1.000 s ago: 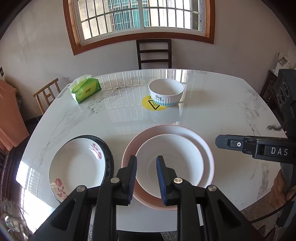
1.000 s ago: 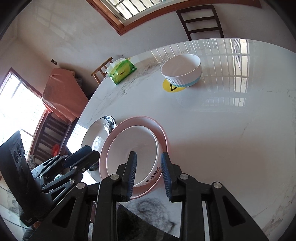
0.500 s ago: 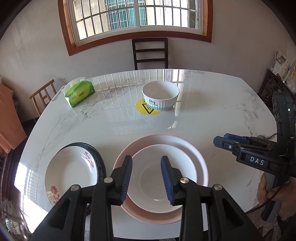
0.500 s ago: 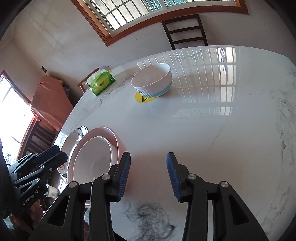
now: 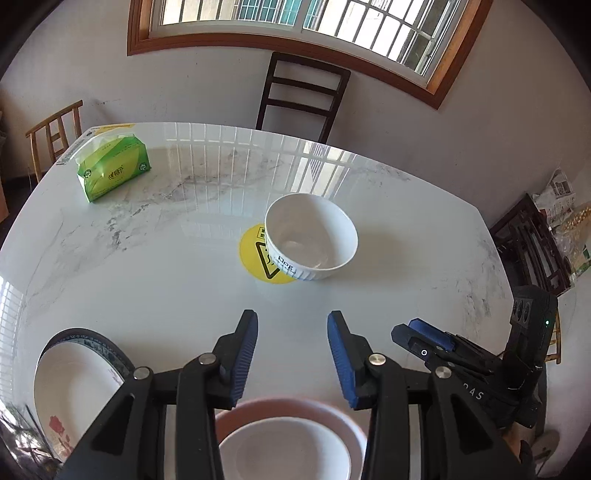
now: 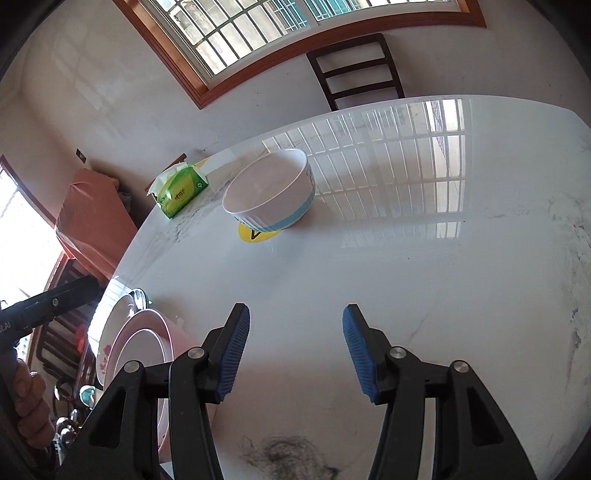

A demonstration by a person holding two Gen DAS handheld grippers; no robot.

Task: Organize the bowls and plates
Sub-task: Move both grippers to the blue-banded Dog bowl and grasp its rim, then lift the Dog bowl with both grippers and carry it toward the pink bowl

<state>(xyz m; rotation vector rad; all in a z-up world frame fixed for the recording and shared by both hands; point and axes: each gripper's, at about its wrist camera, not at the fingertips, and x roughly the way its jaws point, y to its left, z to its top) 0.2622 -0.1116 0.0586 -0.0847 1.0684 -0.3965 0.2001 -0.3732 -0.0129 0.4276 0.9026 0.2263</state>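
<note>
Left gripper [image 5: 291,350], seen from its own camera, has its blue-padded jaws opening over bare tabletop, nothing between them; the right gripper [image 6: 295,350] is likewise opening and empty.

Surface and room: a glossy white marble table [image 5: 166,280] reflects the barred window [image 5: 295,18] on the far wall. A dark chair [image 5: 299,96] stands beyond the table's far edge, and a lighter wooden chair [image 5: 55,136] beyond its far left corner. A green tissue pack [image 5: 114,170] lies far ahead and left of the left gripper. A dark smudge, possibly a tuft of hair [image 6: 288,458], lies on the marble just beneath the right gripper.

Task objects: a white ribbed bowl [image 5: 312,238] sits upright, mouth up, ahead of and slightly right of the left gripper, partly covering a yellow round sticker [image 5: 258,258]. Directly below the left gripper's fingers, a white bowl [image 5: 284,450] rests inside a pink plate [image 5: 229,415], both lying flat. To their left, a floral plate [image 5: 70,398] sits on a dark-rimmed plate [image 5: 92,338]. Being round, none shows a long axis.

Pose: both grippers point obliquely down at the table. The right gripper appears low at the right of the left view; a hand [image 6: 31,406] grips the left tool's handle at the left edge of the right view.
</note>
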